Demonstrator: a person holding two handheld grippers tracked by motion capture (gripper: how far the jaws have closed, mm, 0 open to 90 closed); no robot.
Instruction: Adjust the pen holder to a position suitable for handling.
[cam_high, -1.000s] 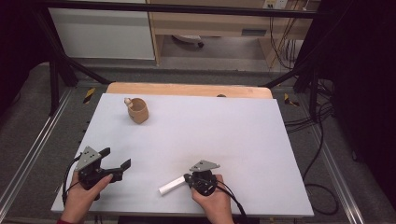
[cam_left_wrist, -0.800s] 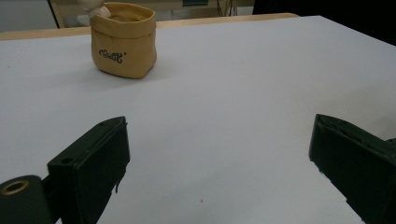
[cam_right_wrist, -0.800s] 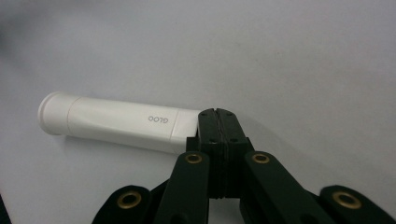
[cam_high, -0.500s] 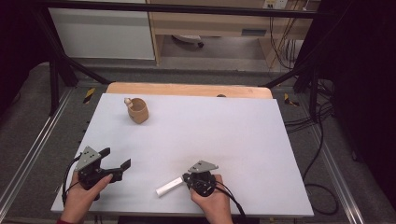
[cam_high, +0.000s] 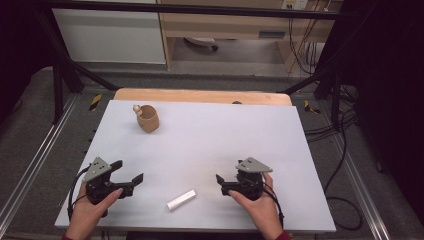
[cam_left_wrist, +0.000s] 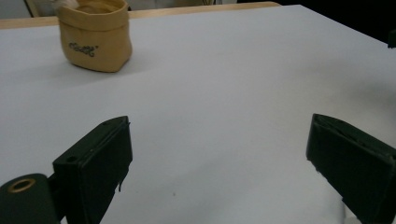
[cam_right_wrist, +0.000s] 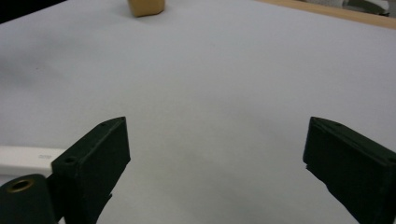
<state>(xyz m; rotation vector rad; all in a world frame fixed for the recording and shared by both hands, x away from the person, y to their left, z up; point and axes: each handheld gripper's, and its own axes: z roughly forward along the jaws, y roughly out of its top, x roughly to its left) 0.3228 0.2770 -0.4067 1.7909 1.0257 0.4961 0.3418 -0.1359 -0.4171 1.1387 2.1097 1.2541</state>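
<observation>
Tube (cam_high: 181, 200) lies left of right gripper (cam_high: 222, 180), outside its jaws.

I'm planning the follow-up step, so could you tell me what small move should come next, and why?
Probably bring the left tool toward the white stick to pick it up. The stick lies free on the table between both tools, and the right tool, its jaws just opened, stands clear of it.

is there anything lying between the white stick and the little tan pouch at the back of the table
Nothing visible. The white stick lies near the front edge between the two grippers, the tan pouch stands far back on the left, and bare white tabletop runs between them.
</observation>
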